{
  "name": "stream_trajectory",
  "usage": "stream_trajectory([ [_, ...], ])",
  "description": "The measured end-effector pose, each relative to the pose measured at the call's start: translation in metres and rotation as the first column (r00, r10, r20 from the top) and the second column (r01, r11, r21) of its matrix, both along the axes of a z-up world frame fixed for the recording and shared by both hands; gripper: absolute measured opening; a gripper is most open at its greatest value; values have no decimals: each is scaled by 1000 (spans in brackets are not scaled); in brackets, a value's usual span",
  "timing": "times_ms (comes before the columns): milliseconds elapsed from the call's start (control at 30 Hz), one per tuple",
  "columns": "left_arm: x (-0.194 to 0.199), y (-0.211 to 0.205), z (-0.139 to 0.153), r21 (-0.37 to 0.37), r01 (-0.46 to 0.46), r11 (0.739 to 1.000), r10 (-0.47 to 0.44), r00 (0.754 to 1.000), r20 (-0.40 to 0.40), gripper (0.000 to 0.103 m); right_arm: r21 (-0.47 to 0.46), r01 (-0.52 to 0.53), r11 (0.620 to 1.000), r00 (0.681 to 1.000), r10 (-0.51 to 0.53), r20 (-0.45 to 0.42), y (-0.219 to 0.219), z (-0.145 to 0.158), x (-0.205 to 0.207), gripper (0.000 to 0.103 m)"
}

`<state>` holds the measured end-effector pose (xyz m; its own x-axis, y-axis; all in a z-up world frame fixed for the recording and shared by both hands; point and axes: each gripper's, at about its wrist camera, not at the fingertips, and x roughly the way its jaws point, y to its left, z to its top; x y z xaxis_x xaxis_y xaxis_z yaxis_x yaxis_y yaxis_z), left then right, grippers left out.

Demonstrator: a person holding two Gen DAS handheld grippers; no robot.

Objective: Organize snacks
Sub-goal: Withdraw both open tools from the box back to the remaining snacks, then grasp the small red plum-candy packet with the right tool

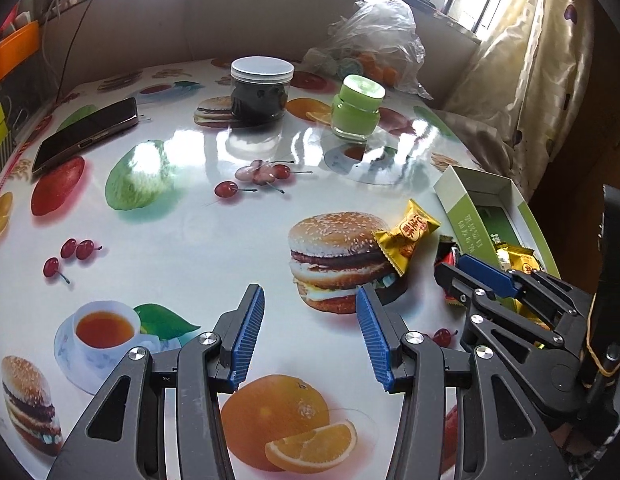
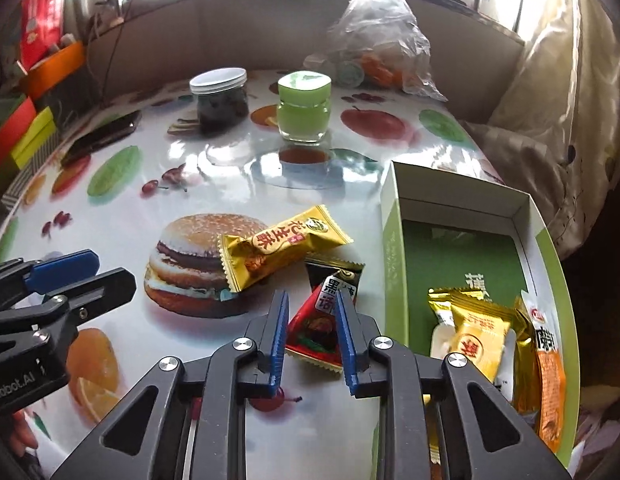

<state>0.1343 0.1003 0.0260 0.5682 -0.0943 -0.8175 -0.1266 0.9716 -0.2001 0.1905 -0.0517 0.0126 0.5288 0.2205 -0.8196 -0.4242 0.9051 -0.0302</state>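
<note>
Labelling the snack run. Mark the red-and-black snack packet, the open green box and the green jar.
red-and-black snack packet [image 2: 316,320], right wrist view, on its red lower face.
open green box [image 2: 392,248], right wrist view, on its left outer wall.
green jar [image 1: 356,114], left wrist view, on its glass body.

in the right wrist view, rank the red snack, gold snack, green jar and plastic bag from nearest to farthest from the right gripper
1. Red snack, between the right gripper's fingers.
2. Gold snack, just beyond, a little left, on the printed burger.
3. Green jar, mid-table, straight ahead.
4. Plastic bag, at the far edge, to the right.
</note>
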Motion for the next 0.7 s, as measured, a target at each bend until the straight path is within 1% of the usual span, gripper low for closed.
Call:
stream_trajectory([
  [100,1,1,-1,-2,-2,1000,2,1000,-5,49,-5,5,1000,1000,-5,9,0,-1,1,14],
  [200,3,1,-3,-2,0,1000,0,1000,-9,49,46,3,999,1000,-2,-12,-4,1,1,10],
  [267,5,0,-2,-4,5,1000,-5,1000,-8,49,67,1,998,1000,0,-10,-5,3,-1,7],
  [367,10,-3,-1,-14,20,1000,-20,1000,-1,49,110,2,994,999,2,-36,-10,6,-3,3],
  [633,31,-14,-3,-44,82,996,-82,997,0,49,178,-7,984,998,17,-56,-19,12,-15,2],
  [700,38,-18,-3,-39,99,994,-99,995,1,49,186,-18,982,999,25,-38,-20,15,-16,2],
])
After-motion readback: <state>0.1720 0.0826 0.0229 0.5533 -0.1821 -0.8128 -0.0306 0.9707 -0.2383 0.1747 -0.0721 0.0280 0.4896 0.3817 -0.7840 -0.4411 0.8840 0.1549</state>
